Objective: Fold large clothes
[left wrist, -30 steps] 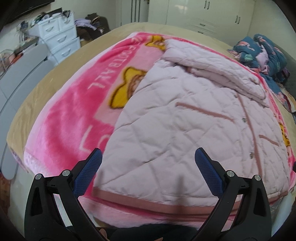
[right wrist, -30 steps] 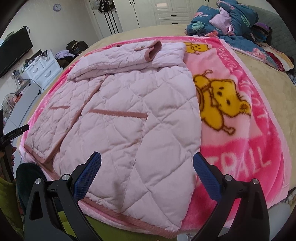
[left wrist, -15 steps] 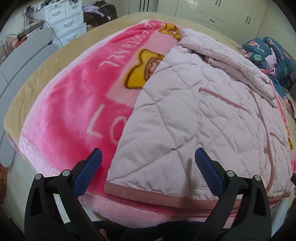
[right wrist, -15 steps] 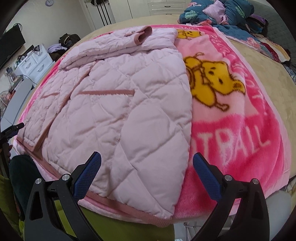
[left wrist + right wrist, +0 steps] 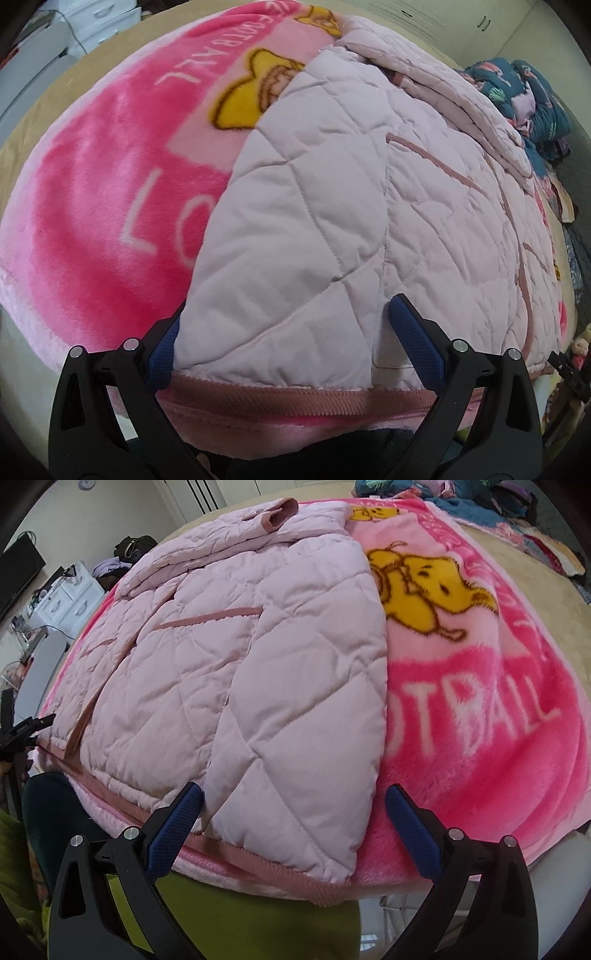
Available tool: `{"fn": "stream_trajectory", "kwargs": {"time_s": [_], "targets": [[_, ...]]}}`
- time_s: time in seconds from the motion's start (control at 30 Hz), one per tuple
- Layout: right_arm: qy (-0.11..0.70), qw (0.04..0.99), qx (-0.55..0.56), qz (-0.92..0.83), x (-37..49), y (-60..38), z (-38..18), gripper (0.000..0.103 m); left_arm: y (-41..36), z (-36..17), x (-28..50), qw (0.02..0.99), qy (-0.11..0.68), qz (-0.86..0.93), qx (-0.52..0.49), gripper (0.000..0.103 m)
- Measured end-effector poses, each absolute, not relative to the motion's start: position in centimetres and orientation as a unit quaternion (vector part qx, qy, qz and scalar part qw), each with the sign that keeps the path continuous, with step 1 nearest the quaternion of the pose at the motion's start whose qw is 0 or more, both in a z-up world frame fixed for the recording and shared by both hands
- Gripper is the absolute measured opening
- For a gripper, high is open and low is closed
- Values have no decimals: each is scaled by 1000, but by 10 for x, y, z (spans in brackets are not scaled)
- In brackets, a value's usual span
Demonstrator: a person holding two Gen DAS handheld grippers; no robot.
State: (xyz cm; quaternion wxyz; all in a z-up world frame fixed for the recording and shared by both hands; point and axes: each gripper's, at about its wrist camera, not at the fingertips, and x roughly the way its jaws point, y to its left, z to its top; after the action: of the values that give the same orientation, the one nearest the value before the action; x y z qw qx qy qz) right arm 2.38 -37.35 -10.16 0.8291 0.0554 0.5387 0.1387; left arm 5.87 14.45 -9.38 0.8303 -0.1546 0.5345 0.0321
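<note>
Bedroom; bed (image 5: 44, 92) with a tan sheet, a pink cartoon blanket (image 5: 92, 206) spread over it, white drawers at the wall.

Left wrist view: over the last second the camera has dropped from a raised look over the bed to hem level. The quilted pink jacket (image 5: 332, 206) now fills the frame, lying flat on the blanket with its sleeves folded across the top. The left claw (image 5: 288, 343) stands open, its fingers straddling the near left corner of the jacket: one blue pad (image 5: 162, 354) sits just outside the side edge, the other pad (image 5: 413, 339) presses against the quilting above the ribbed hem (image 5: 295, 400). Not yet pinched.

Right wrist view: same descent here. The right claw (image 5: 291, 827) is open, spread around the near right corner of the jacket (image 5: 236, 672); the inner pad (image 5: 173, 830) touches the fabric, the outer pad (image 5: 413, 830) is over the blanket (image 5: 480, 709), just beside the jacket's side edge.

Reading: both claws are set at the two bottom corners, so the likely step is to close on the hem and carry it up toward the collar for a crosswise fold.
</note>
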Motion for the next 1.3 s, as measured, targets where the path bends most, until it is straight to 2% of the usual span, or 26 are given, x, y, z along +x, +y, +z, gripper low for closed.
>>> {"fn": "stream_trajectory", "kwargs": {"time_s": [0.03,0.1,0.17,0.23,0.27,0.33,0.37,0.47,0.6,0.67,0.77,0.83,0.87,0.93,1.0,1.07,1.1,1.17,1.3], "targets": [[539,829,58,140,23,-374,-102,99,142,-93,58,833,533,34,-147,93],[535,829,74,148,21,-376,-102,99,137,-89,58,840,527,33,-129,85],[534,824,99,161,19,-378,-104,98,128,-85,57,849,518,29,-103,70],[533,821,110,174,15,-376,-104,82,122,-82,57,855,511,23,-87,57],[531,823,107,173,15,-375,-103,80,119,-80,56,858,507,20,-79,50],[522,828,108,175,12,-376,-100,68,113,-79,56,862,503,14,-66,42],[520,828,116,176,12,-378,-100,68,111,-78,57,863,502,12,-59,39],[526,818,140,187,11,-385,-106,67,114,-79,58,861,505,8,-64,39],[546,799,141,209,6,-381,-118,72,119,-81,59,858,508,2,-78,41],[540,802,149,207,6,-382,-118,72,121,-82,58,856,511,0,-83,46],[534,806,148,209,6,-382,-116,64,126,-85,57,852,515,-3,-98,52],[524,811,143,217,5,-382,-109,45,129,-86,56,850,516,-6,-106,53],[519,812,145,221,5,-384,-105,41,128,-87,56,850,516,-8,-105,51],[507,817,146,232,6,-384,-97,24,125,-85,55,852,514,-7,-98,45],[490,825,140,242,6,-384,-86,19,118,-82,54,856,510,-5,-83,36],[474,832,142,250,7,-384,-75,17,113,-77,53,861,504,-2,-73,21],[465,835,144,255,8,-384,-69,15,112,-73,53,863,500,1,-70,17],[442,844,147,267,11,-386,-55,14,112,-64,54,869,488,-2,-78,12],[396,862,143,283,19,-385,-27,13,108,-39,56,884,460,-11,-84,10]]}}
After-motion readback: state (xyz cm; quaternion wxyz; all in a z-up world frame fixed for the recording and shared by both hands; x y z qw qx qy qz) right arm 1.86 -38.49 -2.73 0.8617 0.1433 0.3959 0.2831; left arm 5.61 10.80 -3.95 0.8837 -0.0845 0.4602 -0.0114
